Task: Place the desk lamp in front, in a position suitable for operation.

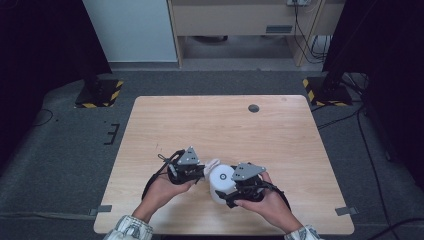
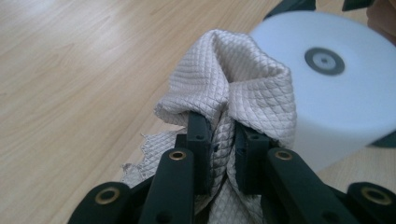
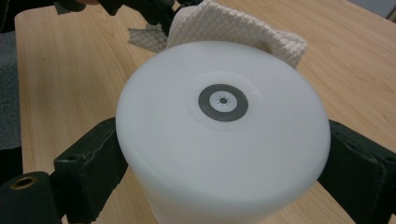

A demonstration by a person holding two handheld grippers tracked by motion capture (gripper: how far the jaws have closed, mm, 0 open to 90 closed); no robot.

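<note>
A white cylinder (image 1: 221, 181) with a small grey ring on its flat face stands near the front of the wooden table (image 1: 225, 120). My right gripper (image 1: 223, 189) is shut on it, one jaw on each side of its wall (image 3: 219, 140). A beige quilted cloth (image 2: 233, 88) is bunched up and pinched in my left gripper (image 2: 222, 140), which is shut on it. The cloth (image 1: 212, 163) presses against the cylinder's (image 2: 336, 93) left side. In the right gripper view the cloth (image 3: 233, 28) sticks up behind the cylinder, with the left gripper (image 3: 140, 9) beyond it.
A dark round hole (image 1: 253, 108) sits in the table's far right part. Grey tape tabs (image 1: 104, 209) (image 1: 345, 210) mark the front corners. Two stand bases with yellow-black stripes (image 1: 100, 93) (image 1: 327, 92) are on the floor behind the table.
</note>
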